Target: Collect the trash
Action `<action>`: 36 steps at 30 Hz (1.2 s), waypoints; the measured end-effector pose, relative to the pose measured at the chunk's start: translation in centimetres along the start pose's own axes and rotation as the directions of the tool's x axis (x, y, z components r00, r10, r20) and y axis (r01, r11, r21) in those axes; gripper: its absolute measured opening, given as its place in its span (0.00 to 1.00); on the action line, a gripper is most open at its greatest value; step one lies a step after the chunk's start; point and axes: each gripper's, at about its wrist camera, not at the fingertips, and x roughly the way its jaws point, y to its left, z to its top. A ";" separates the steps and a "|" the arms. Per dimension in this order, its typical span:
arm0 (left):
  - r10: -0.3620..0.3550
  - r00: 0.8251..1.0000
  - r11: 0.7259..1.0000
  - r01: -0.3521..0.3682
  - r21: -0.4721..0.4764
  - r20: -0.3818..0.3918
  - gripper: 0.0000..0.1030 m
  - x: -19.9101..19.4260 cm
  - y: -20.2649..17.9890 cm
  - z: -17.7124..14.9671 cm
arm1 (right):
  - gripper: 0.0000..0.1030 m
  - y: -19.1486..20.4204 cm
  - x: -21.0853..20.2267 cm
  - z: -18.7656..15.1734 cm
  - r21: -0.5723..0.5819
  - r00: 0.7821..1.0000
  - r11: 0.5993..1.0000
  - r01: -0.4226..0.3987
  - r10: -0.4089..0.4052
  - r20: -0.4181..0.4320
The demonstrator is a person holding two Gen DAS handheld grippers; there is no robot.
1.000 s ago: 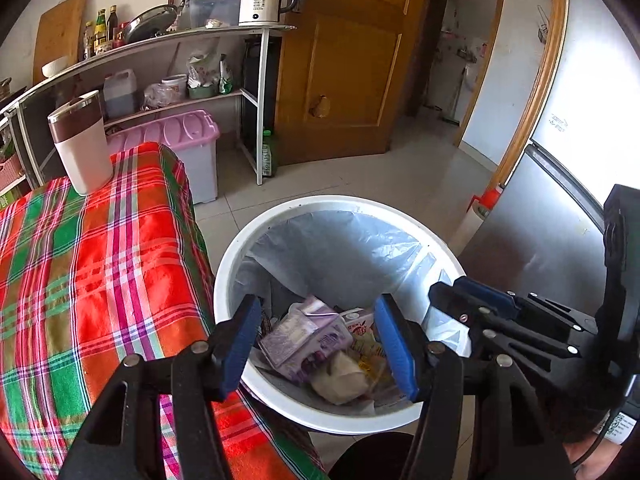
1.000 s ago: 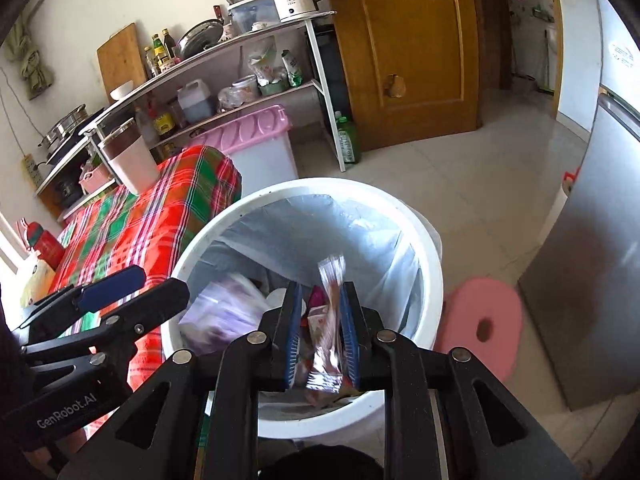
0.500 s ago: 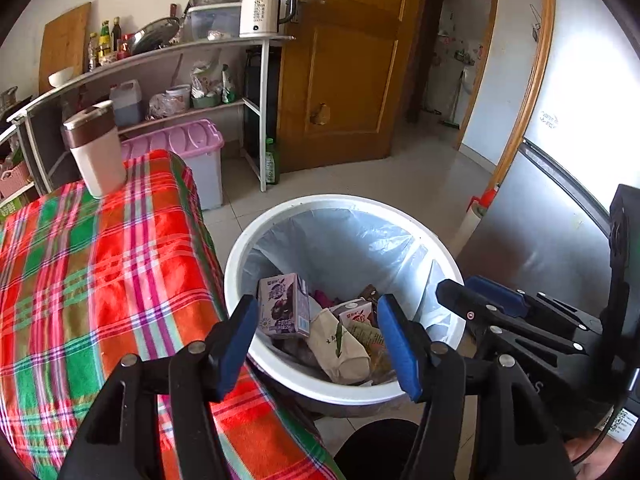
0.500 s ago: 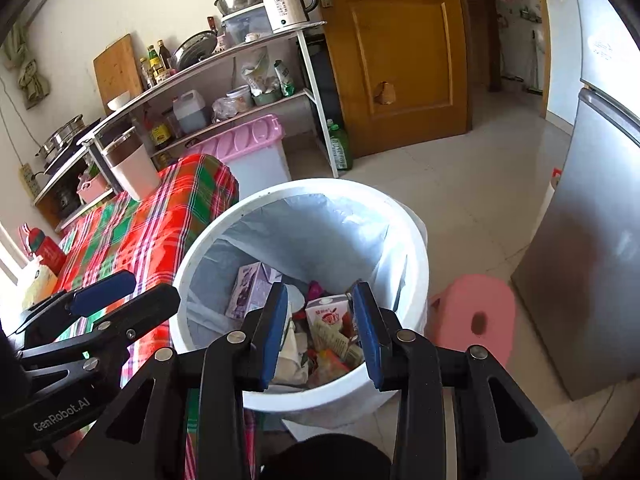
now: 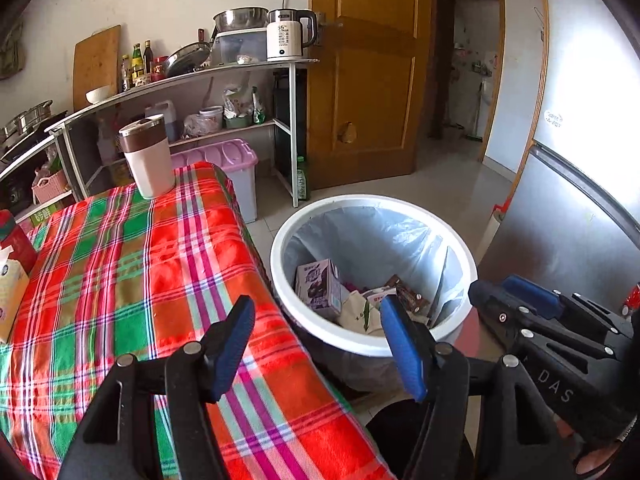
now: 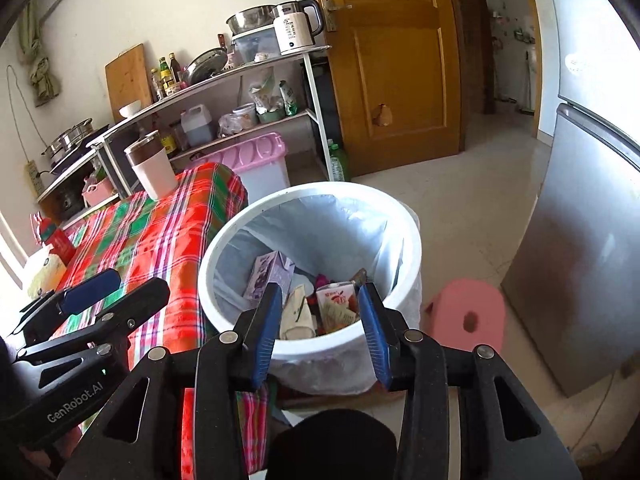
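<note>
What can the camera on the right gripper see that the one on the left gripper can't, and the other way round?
Only the right wrist view shows the pink stool on the floor beside the bin. Only the left wrist view shows the tissue box at the table's edge. Both show the white trash bin with the purple carton inside, the plaid tablecloth, and both grippers empty, jaws apart.

Both wrist views are looking forward and down, close above the white bin [image 5: 372,344] [image 6: 310,350]. The left view is sitting over the plaid worktop [image 5: 120,272]; the right is facing the bin squarely. Both are sharing bin, worktop [image 6: 160,232] and shelf rack [image 5: 192,80] [image 6: 224,88].
</note>
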 end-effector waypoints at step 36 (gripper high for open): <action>0.015 1.000 1.000 -0.015 -0.013 0.006 0.65 -2.2 -0.4 -2.2 | 0.43 0.3 -2.6 -2.3 0.018 1.000 1.000 0.022 -0.023 0.019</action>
